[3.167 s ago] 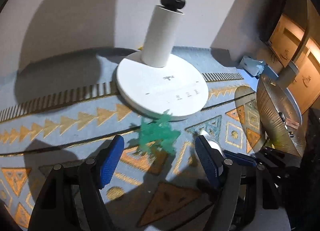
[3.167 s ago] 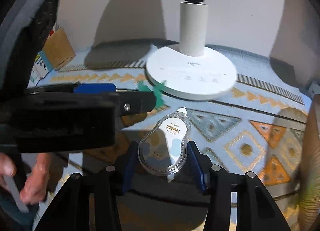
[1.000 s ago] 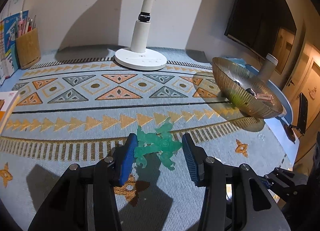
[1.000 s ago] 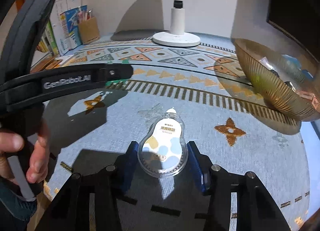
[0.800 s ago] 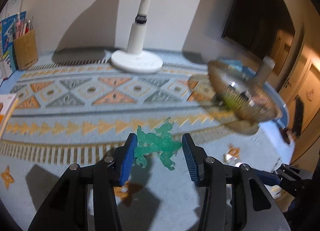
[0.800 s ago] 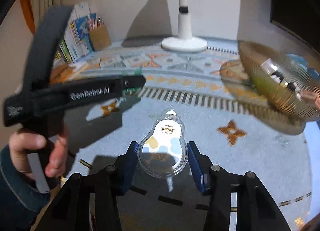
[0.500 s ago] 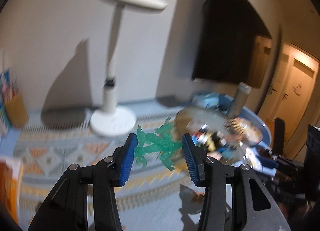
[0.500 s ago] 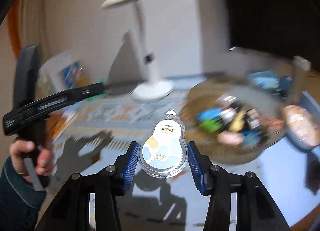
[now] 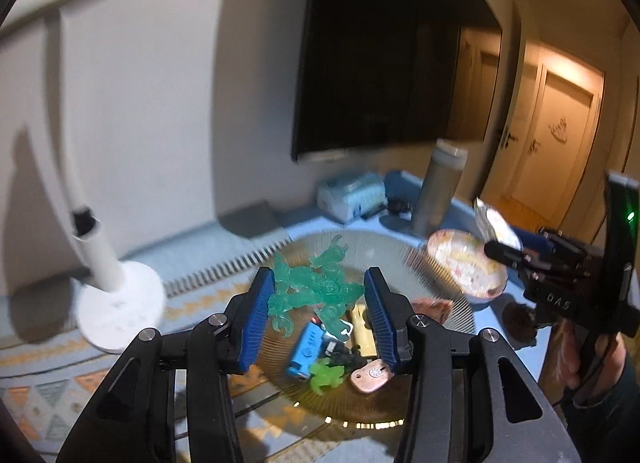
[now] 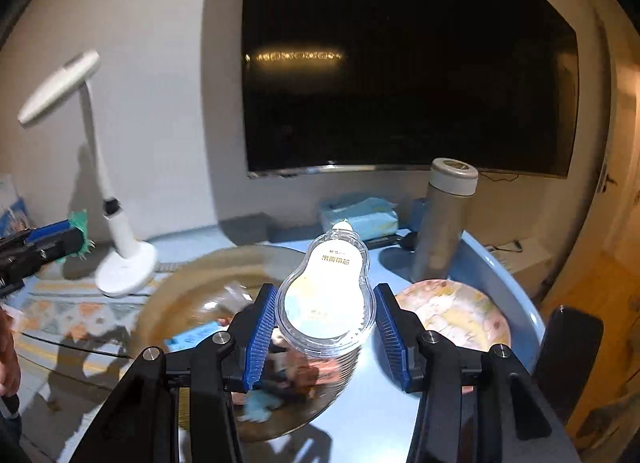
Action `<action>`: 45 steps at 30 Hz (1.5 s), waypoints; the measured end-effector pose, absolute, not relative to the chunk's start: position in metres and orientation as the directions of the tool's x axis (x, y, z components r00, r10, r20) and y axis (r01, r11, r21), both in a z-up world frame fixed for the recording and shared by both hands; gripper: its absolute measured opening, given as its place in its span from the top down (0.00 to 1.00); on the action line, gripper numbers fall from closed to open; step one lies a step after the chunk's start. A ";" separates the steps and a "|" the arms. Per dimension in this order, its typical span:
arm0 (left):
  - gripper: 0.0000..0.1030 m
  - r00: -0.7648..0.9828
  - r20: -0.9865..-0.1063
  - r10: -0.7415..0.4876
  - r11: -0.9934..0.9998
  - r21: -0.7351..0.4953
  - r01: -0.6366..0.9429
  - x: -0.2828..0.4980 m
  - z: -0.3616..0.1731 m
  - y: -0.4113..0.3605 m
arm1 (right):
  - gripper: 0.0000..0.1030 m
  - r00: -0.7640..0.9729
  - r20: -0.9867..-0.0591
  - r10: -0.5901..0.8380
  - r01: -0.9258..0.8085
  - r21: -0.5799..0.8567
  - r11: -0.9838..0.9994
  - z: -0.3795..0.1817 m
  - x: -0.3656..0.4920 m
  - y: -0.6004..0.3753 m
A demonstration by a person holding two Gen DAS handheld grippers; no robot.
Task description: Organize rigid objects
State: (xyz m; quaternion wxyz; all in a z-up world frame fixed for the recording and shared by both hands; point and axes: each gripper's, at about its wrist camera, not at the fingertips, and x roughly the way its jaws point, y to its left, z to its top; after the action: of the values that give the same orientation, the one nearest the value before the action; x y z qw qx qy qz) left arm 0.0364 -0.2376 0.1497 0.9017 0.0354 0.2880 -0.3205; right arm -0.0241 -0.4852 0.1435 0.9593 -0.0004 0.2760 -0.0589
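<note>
At the far left of the left wrist view stands a white desk lamp [image 9: 108, 287], its head smeared by motion and cut by the frame edge, its round base on the patterned table mat [image 9: 52, 387]. The left gripper [image 9: 318, 305] is pinching a translucent green toy figure [image 9: 316, 291] between its blue pads, holding it in the air above the ribbed amber glass bowl [image 9: 432, 263]. In the bowl lie a blue block, a lime-green piece, a yellowish bar and a pinkish tag, all small and partly hidden behind the figure and the fingers, so their exact kinds are hard to tell. Further right sit a pink patterned dish [image 9: 466, 267], a grey flask [image 9: 438, 187] and, at the edge, the other gripper in a hand, blurred. In the right wrist view, the lamp [image 10: 116, 247] is again on the left, the bowl [image 10: 192, 275] heavily blurred with its contents unreadable. The right gripper [image 10: 326, 319] is clamped on a clear pear-shaped correction tape case [image 10: 326, 299], held above the bowl's right rim. The flask [image 10: 444, 223] and dish [image 10: 452, 315] stand to the right, below a dark wall screen [image 10: 400, 71].
</note>
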 end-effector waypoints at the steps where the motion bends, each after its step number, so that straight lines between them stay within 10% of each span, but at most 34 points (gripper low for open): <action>1: 0.58 0.615 -0.557 -0.558 0.790 -0.130 0.599 0.042 0.141 -0.243 | 0.53 0.834 -0.541 -0.113 0.109 -0.040 0.993 0.141 -0.018 -0.488; 11: 0.55 0.491 -0.654 -0.576 0.748 -0.179 0.639 0.070 0.092 -0.275 | 0.53 0.761 -0.640 -0.108 0.081 -0.072 0.994 0.094 0.037 -0.496; 14: 0.18 0.463 -0.632 -0.621 0.733 -0.261 0.628 0.073 0.093 -0.270 | 0.45 0.731 -0.678 -0.079 0.093 -0.016 0.996 0.087 0.054 -0.504; 37: 0.18 0.721 -0.483 -0.497 0.862 -0.178 0.475 -0.054 0.171 -0.094 | 0.39 0.776 -0.574 0.261 -0.178 0.198 0.964 0.156 -0.050 -0.388; 45: 0.01 0.830 -0.402 -0.387 0.922 -0.184 0.341 -0.109 0.183 -0.030 | 0.39 0.748 -0.578 0.327 -0.262 0.196 0.945 0.160 -0.070 -0.318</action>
State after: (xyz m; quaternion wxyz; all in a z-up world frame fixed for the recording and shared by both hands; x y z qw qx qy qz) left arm -0.1090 -0.0302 0.1827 0.9551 -0.0521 0.2209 -0.1906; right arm -0.0701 -0.3185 0.1599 0.9334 0.0511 0.3181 0.1577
